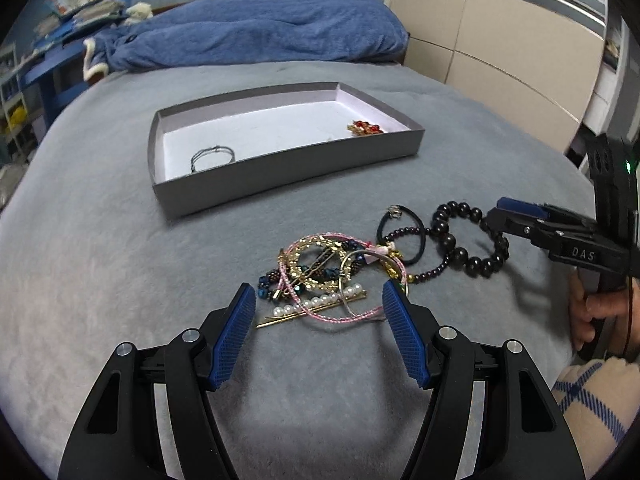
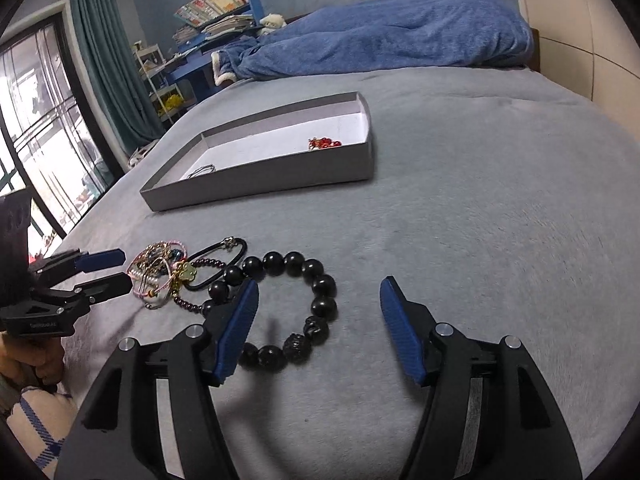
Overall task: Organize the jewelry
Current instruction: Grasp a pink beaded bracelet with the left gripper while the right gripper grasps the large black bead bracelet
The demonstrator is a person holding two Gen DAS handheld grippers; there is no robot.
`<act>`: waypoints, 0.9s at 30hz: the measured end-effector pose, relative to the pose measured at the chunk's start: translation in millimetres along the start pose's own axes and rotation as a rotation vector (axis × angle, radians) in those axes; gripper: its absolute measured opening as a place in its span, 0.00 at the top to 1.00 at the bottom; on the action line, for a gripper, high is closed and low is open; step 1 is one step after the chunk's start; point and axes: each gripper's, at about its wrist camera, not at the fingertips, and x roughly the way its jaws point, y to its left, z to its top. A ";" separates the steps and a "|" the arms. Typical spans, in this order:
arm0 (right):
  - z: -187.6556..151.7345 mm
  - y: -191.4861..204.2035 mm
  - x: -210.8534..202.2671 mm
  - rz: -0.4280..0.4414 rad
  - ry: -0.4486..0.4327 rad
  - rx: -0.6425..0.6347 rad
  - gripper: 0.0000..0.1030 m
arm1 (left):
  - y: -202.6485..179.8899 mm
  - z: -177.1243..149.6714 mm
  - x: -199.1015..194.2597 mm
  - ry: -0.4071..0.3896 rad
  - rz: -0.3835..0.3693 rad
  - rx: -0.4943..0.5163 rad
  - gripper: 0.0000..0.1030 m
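Note:
A tangled pile of jewelry (image 1: 324,280) lies on the grey bedspread: pink cord bracelets, a pearl hairpin (image 1: 320,304), gold chains. To its right lie a black hair tie (image 1: 404,236) and a black bead bracelet (image 1: 468,240). My left gripper (image 1: 318,298) is open, its pads either side of the pile's near edge. My right gripper (image 2: 316,288) is open over the black bead bracelet (image 2: 296,304), left pad at the ring's left side. The grey tray (image 1: 288,172) beyond holds a thin wire bracelet (image 1: 212,156) and a red brooch (image 1: 364,127).
A blue blanket (image 1: 260,32) is bunched at the bed's far end. A beige wardrobe (image 1: 500,40) stands to the right. A window with green curtain (image 2: 100,60) and cluttered blue shelves (image 2: 216,20) stand at the left in the right wrist view.

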 end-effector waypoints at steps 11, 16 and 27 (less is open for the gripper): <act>-2.1 -1.6 -1.2 0.006 0.001 0.004 0.39 | 21.6 -1.6 -6.7 -0.022 -0.005 -0.119 0.95; -2.3 -2.2 -1.5 0.008 0.004 0.007 0.39 | 30.5 8.7 -30.0 -0.111 -0.008 -0.147 0.97; -2.3 -2.5 0.8 0.016 0.021 0.003 0.39 | 63.8 -6.6 -40.6 -0.088 0.062 -0.198 0.97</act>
